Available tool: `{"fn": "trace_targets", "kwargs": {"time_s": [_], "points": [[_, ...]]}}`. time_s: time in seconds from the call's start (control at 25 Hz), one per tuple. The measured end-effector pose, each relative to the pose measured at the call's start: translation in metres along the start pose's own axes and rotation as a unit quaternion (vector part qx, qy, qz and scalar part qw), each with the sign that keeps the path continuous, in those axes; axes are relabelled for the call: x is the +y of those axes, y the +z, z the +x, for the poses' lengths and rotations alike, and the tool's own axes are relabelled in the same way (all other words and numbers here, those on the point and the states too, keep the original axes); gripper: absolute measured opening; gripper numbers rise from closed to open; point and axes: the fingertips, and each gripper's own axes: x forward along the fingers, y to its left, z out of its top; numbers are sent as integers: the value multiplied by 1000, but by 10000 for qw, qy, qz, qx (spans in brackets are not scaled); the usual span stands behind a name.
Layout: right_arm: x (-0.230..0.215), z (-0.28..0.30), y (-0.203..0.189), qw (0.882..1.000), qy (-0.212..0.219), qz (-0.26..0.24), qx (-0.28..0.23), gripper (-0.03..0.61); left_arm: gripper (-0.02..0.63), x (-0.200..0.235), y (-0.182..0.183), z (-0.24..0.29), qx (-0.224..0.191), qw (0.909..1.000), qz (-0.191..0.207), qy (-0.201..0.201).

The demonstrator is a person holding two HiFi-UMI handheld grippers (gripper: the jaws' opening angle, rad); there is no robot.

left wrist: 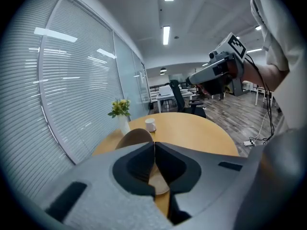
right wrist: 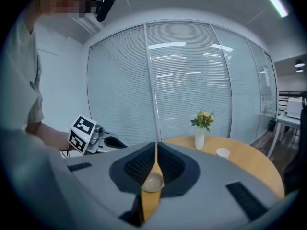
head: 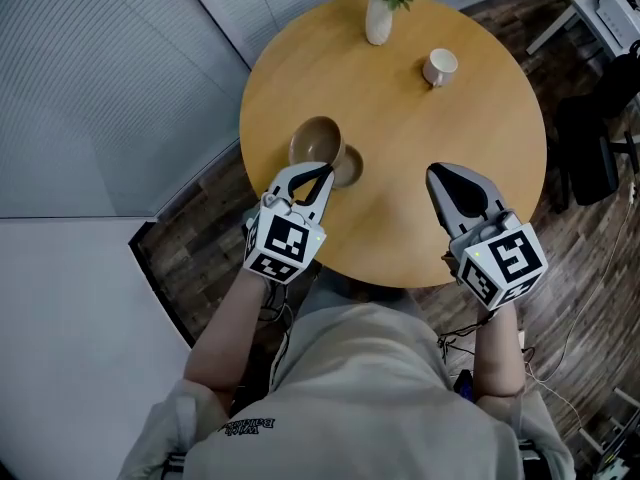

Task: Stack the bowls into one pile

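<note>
The larger bowl (head: 316, 142) leaned tilted against the smaller bowl (head: 349, 166) near the round wooden counter's (head: 420, 138) left edge, seemingly not yet one neat pile. The left tongs (head: 321, 173) beside them and the right tongs (head: 438, 174) farther off were closed and empty. A flower vase (head: 379, 16), a cup (head: 439, 66), window blinds (head: 90, 88) and a wood floor (head: 180, 248) lay beyond.

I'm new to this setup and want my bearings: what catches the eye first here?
A brown bowl overlaps a second bowl near the left edge of the round table, just ahead of the shut left claw. At the far side stand a vase of yellow flowers and a white cup.
</note>
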Motion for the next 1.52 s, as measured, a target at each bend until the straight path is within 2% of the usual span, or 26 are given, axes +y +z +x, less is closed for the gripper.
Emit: {"fn": "trace_targets", "kwargs": {"time_s": [0.4,0.6,0.84,1.24,1.52], "points": [[-1,14,-34,9993,62,190,307,34,23,-12,-62,46,567,9973,-259,-392],[0,22,-50,9988,112,360,305,34,23,-19,-86,61,698,9942,-552,-596],[4,35,-66,9978,227,499,385,34,23,-21,-113,79,999,9914,-531,-659],[12,44,-89,9954,359,642,614,34,23,-47,-127,105,1141,9873,-413,-1028],[26,49,-98,9936,518,751,659,34,25,-63,-143,112,1311,9843,-312,-1142]]}}
